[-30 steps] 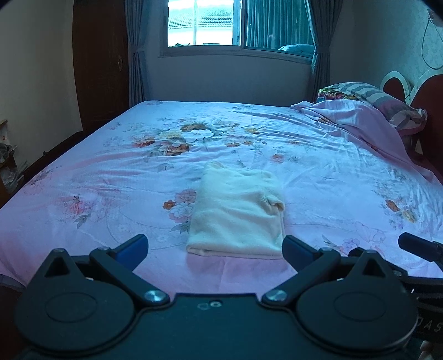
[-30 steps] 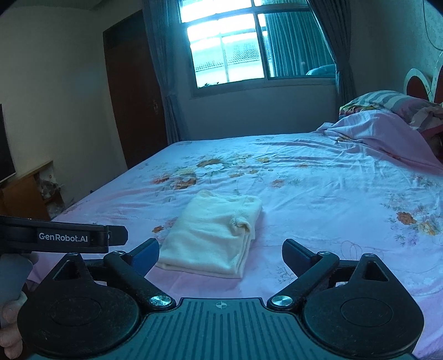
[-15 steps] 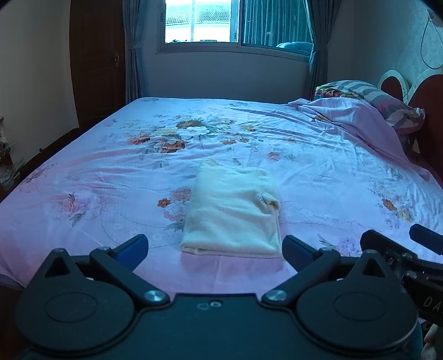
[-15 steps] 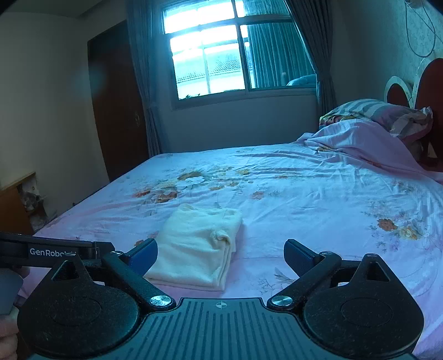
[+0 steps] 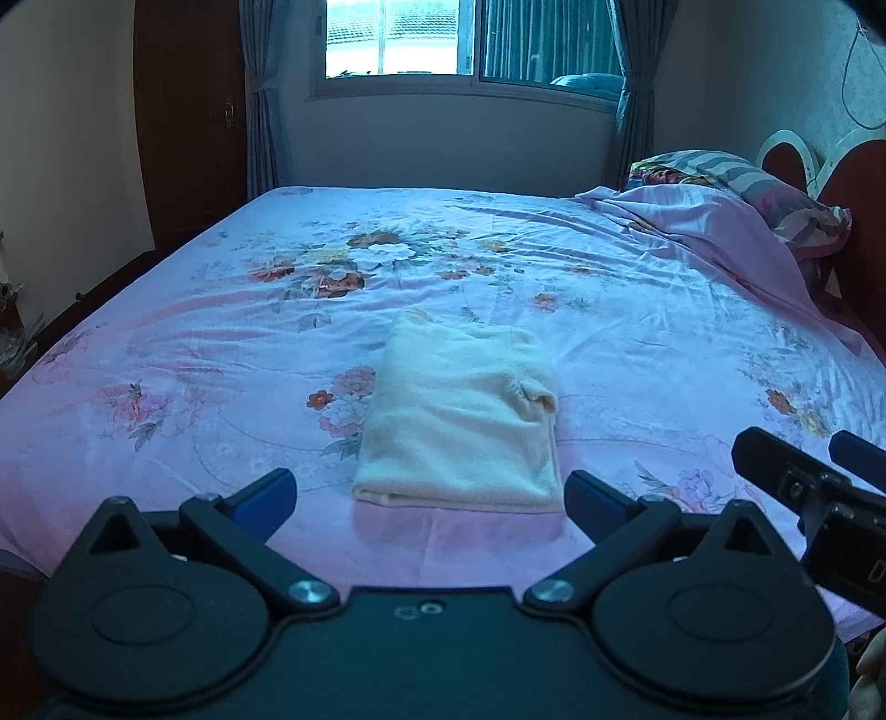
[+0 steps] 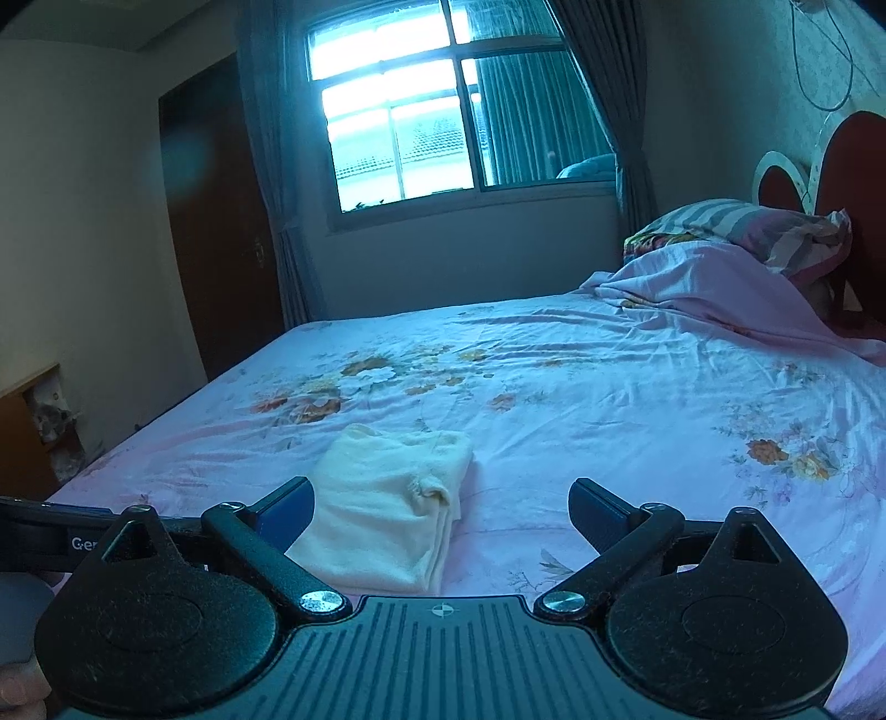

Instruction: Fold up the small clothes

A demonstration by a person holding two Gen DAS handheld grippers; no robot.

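Note:
A cream garment [image 5: 459,421] lies folded into a neat rectangle on the pink floral bedsheet [image 5: 221,343], near the bed's front edge. It also shows in the right wrist view [image 6: 387,509]. My left gripper [image 5: 429,493] is open and empty, held back from the garment's near edge. My right gripper [image 6: 443,509] is open and empty, held above the bed's front edge, with the garment ahead and to its left. The right gripper's body shows at the right of the left wrist view [image 5: 819,493].
A rumpled pink cover [image 5: 698,232] and a striped pillow [image 5: 736,177] lie at the bed's right by the red headboard [image 6: 853,166]. A window [image 5: 398,39] with curtains is behind the bed. A dark wooden door [image 5: 194,122] stands at the left.
Both grippers have drawn back and tilted up from the folded garment. The right gripper has come further into the left wrist view. The garment has not moved.

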